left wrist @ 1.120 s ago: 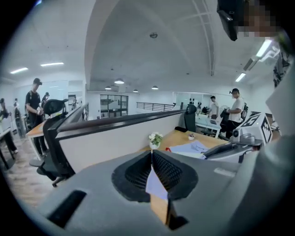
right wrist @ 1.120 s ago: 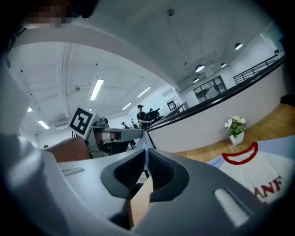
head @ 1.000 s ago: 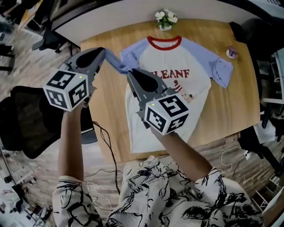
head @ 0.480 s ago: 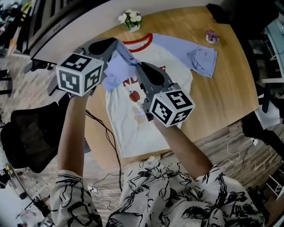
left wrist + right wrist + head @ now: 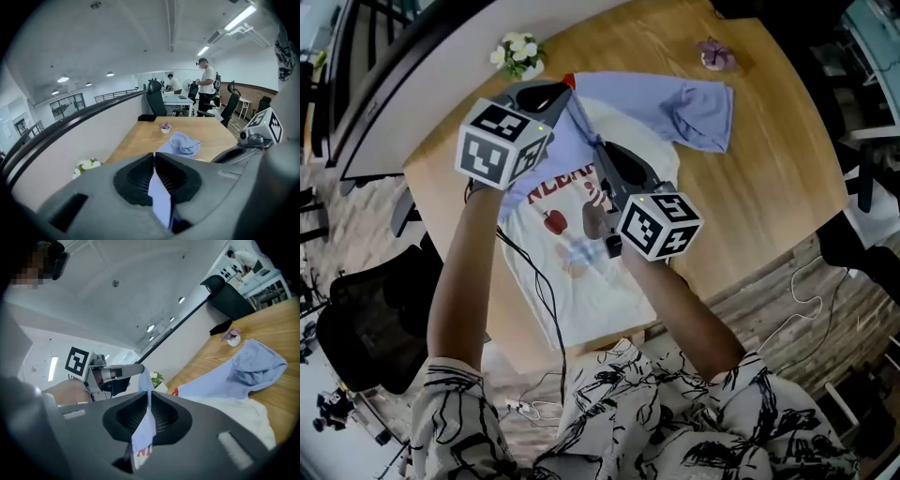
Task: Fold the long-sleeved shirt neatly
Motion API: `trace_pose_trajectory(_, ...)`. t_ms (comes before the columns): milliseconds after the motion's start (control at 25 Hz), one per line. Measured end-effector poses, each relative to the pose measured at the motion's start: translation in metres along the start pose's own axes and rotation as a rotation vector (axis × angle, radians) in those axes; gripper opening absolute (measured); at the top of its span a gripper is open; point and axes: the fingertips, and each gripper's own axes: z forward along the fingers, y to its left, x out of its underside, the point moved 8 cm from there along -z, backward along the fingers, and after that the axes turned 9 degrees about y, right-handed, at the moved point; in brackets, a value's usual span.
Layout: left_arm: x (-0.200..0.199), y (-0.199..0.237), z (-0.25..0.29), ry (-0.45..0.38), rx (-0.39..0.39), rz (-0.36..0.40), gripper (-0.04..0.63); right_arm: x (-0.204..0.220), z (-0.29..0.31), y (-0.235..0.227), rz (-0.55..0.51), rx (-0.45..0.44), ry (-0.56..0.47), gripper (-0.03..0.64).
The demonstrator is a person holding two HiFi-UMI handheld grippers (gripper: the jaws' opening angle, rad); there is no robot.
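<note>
Early days: the left sleeve [image 5: 555, 141] is clamped by both the left gripper [image 5: 566, 91] and right gripper [image 5: 600, 150] over the shirt [image 5: 581, 281], with the far right sleeve [image 5: 698, 111] and body not yet folded.

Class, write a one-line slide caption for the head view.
Left gripper and right gripper each pinch the lilac-blue sleeve of a white, red-collared shirt over a wooden table.

Shirt [image 5: 591, 300] chest, red print: "NLEA" legible, remainder covered. Sits at 12 o'clock of the apple picture [image 5: 553, 222].
</note>
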Motion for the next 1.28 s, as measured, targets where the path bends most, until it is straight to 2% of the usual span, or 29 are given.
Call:
trace_pose_trajectory(200, -0.003, -0.003, 0.071, 0.105, 0.055, 0.034, 0.02, 0.006, 0.01, -0.05, 0.049, 0.142, 0.08, 0.035)
trace_pose_trajectory(320, 0.002, -0.003, 0.109, 0.178, 0.077, 0.038, 0.02, 0.01, 0.017, -0.077, 0.147, 0.191, 0.104, 0.037)
trace_pose_trajectory(480, 0.01, -0.003, 0.15, 0.249, 0.104, -0.011, 0.02, 0.018, 0.02, -0.106, 0.282, 0.264, 0.097, 0.037)
trace_pose_trajectory(640, 0.016, -0.005, 0.182, 0.31, 0.112, -0.02, 0.02, 0.03, 0.023, -0.126, 0.447, 0.31, 0.076, 0.035)
trace_pose_trajectory(920, 0.019, -0.01, 0.219, 0.4, 0.088, -0.038, 0.021, 0.039, 0.026, -0.143, 0.689, 0.32, 0.023, 0.037)
trace_pose_trajectory(1040, 0.019, -0.011, 0.229, 0.424, 0.086, -0.07, 0.022, 0.042, 0.023, -0.148, 0.787, 0.313, -0.026, 0.044)
trace_pose_trajectory(1120, 0.018, -0.012, 0.233, 0.42, 0.091, -0.097, 0.023, 0.043, 0.02, -0.15, 0.811, 0.317, -0.055, 0.052)
trace_pose_trajectory(1280, 0.011, -0.012, 0.239, 0.342, 0.127, -0.149, 0.04, 0.041, 0.009, -0.155, 0.808, 0.348, -0.091, 0.069)
